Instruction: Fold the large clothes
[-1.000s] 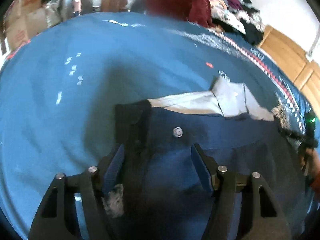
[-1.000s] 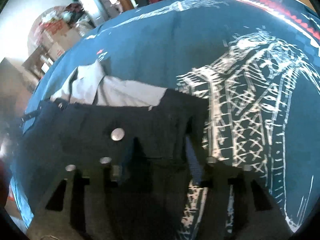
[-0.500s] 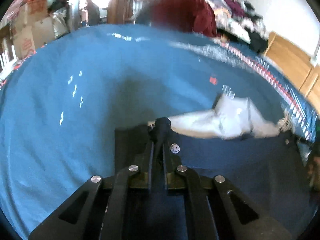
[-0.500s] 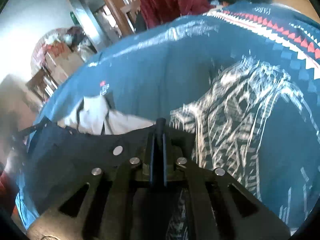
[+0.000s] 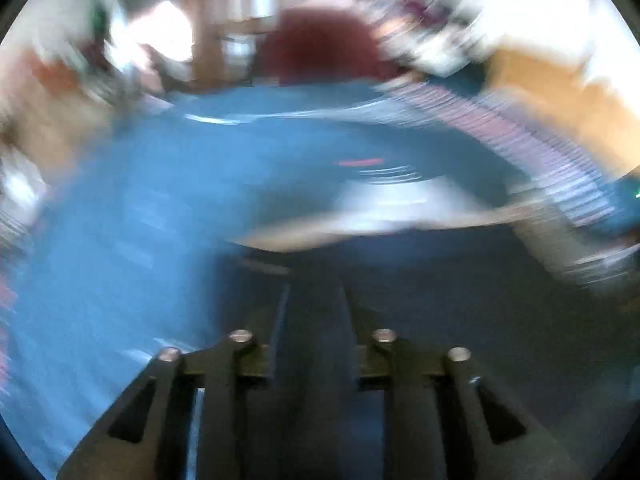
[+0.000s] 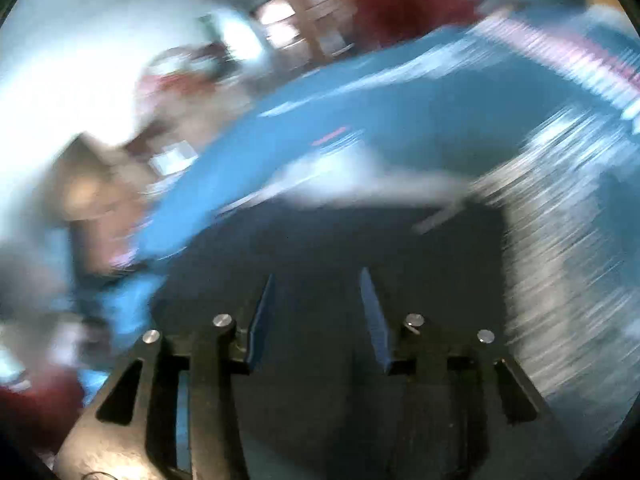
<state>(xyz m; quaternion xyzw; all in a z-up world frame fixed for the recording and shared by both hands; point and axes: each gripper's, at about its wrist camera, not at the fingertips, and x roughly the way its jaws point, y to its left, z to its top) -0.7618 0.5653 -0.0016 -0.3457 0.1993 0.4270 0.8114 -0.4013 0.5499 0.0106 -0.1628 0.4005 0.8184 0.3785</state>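
Observation:
Both views are badly smeared by motion. The dark navy trousers (image 5: 440,300) lie on the blue patterned bedspread (image 5: 140,220), with their pale grey lining (image 5: 384,208) showing along the far edge. My left gripper (image 5: 313,286) sits over the dark cloth with its fingers a little apart. In the right wrist view the trousers (image 6: 320,232) and the grey lining (image 6: 360,184) appear again. My right gripper (image 6: 316,272) stands open above them, its blue pads (image 6: 260,320) clearly spread. Whether any cloth is still caught between the fingers is lost in the blur.
A dark red garment (image 5: 320,48) hangs over a chair beyond the bed, also seen as a red garment (image 6: 404,4). A heap of mixed clothes (image 5: 432,40) lies at the back right. Wooden furniture (image 5: 560,96) stands to the right. The bedspread (image 6: 400,120) stretches wide around the trousers.
Both grippers were shut on the trousers' waistband half a second ago; now their fingers have parted. Both cameras are moving fast, and the view has swung up toward the room.

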